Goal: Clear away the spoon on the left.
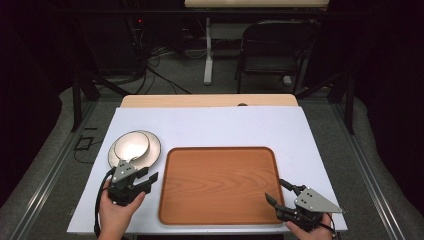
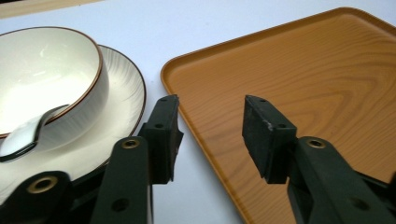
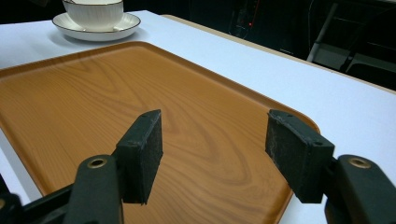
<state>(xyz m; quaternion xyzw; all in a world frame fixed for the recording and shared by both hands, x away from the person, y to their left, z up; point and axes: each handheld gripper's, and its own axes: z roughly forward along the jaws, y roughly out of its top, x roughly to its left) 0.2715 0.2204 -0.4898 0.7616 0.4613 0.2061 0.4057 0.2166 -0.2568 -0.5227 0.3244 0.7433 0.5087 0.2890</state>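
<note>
2 hand-held grippers hover open and empty at the near corners of a bare wooden tray.

The left gripper (image 1: 141, 179) sits low by the tray's near-left edge, jaws parted and pointing toward the tray; the right gripper (image 1: 279, 196) at the near-right corner points inward, jaws spread wide. The rectangular orange-brown wood-grain tray (image 1: 218, 184) lies with its long axis along the white table's (image 1: 210, 125) near edge. A white brown-rimmed bowl (image 1: 131, 145) on a matching saucer (image 1: 154, 148) stands off the tray's far-left corner.

spread tongs (image 2: 210, 135) between plate (image 2: 123, 88), tray (image 2: 299, 70)
</note>
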